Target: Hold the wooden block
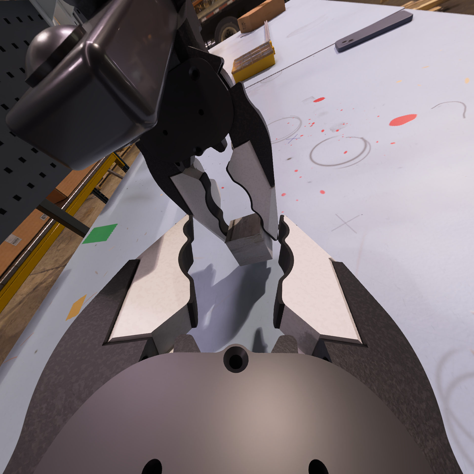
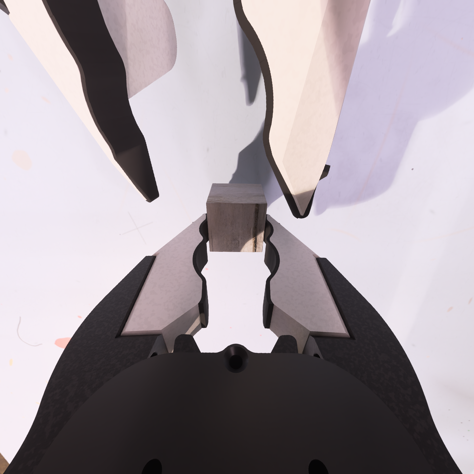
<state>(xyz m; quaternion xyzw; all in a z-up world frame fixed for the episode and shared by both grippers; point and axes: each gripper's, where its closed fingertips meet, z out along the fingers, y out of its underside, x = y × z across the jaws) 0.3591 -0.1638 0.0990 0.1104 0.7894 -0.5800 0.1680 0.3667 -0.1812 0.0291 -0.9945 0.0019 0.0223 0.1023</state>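
A small wooden block [image 2: 234, 230] is pinched between the tips of my right gripper [image 2: 236, 218], which is shut on it. In the left wrist view the right gripper [image 1: 250, 237] comes down from the upper left and holds the block [image 1: 248, 248] slightly tilted, just above the white table [image 1: 384, 230], with a shadow under it. My left gripper [image 1: 236, 219] is open and empty. Its tips sit just short of the block, one on each side. Its fingers [image 2: 302, 154] also show in the right wrist view, spread wide past the block.
A yellow compartment box [image 1: 254, 61], a cardboard box [image 1: 259, 15] and a flat dark phone-like slab [image 1: 374, 30] lie at the far end. The table's left edge runs past a green patch [image 1: 101, 233], with a dark pegboard [image 1: 15, 154] beyond. Red spots and drawn circles mark the table.
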